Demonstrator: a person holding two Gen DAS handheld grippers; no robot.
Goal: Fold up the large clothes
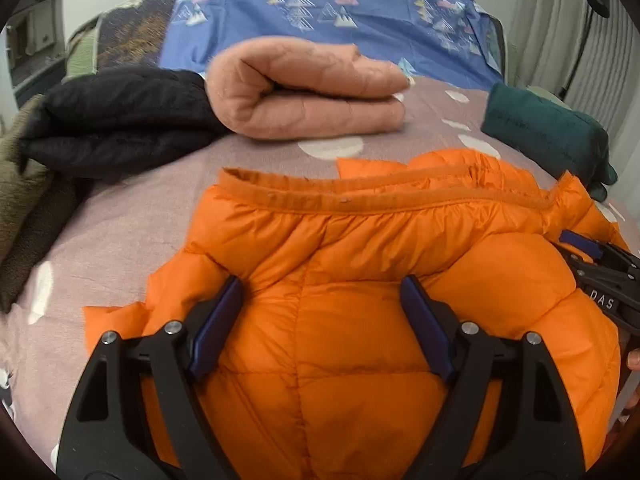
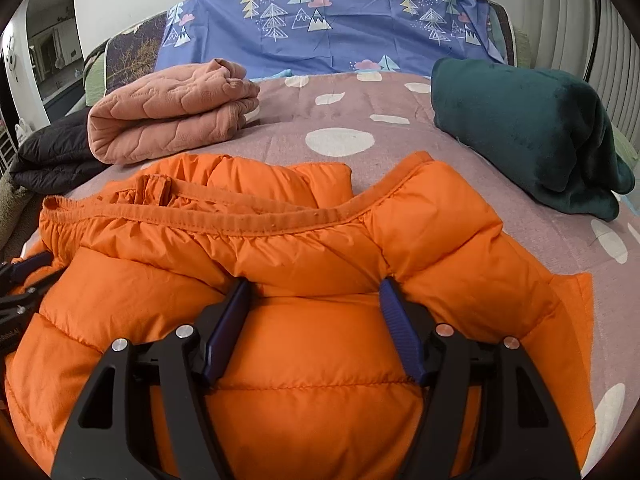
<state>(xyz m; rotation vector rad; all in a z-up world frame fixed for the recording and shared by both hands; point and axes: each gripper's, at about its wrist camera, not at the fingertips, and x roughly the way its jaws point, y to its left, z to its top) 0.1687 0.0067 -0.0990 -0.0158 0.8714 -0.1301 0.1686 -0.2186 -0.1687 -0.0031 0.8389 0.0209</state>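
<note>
Orange jacket (image 1: 340,280): puffy quilted garment lying on the bed (image 1: 132,216), bulging up between both pairs of fingers; its ribbed hem band (image 2: 224,216) runs across the far edge, gathered and a little wavy; a flat flap of orange cloth (image 2: 576,320) spreads onto the sheet at the right edge
Left gripper (image 1: 320,288): fingers spread wide apart, pressed down into the padding on either side of a quilted panel; not clamped on anything
Right gripper (image 2: 316,292): fingers likewise apart, sunk into the padding below the hem band, nothing pinched between them; in the left wrist view its black frame shows at the jacket's right edge
Bed: mauve sheet with white spots; bare sheet lies beyond the hem band, between the jacket and the folded pieces, and along the right side
Pink folded quilt (image 2: 168,116): folded thick, on the far left of the bed, just beyond the jacket's hem, apart from it
Black garment (image 1: 116,120): bundled at the left edge, touching the pink quilt's rounded fold
Olive fleece (image 1: 24,208): heaped at the bed's left edge, under the black garment's near side
Dark green blanket (image 2: 532,132): folded at the far right, near the jacket's right shoulder but not touching it
Blue sheet with tree print (image 2: 320,20): draped upright behind the bed's far edge
Curtain (image 2: 616,60): pale pleats at the right margin
</note>
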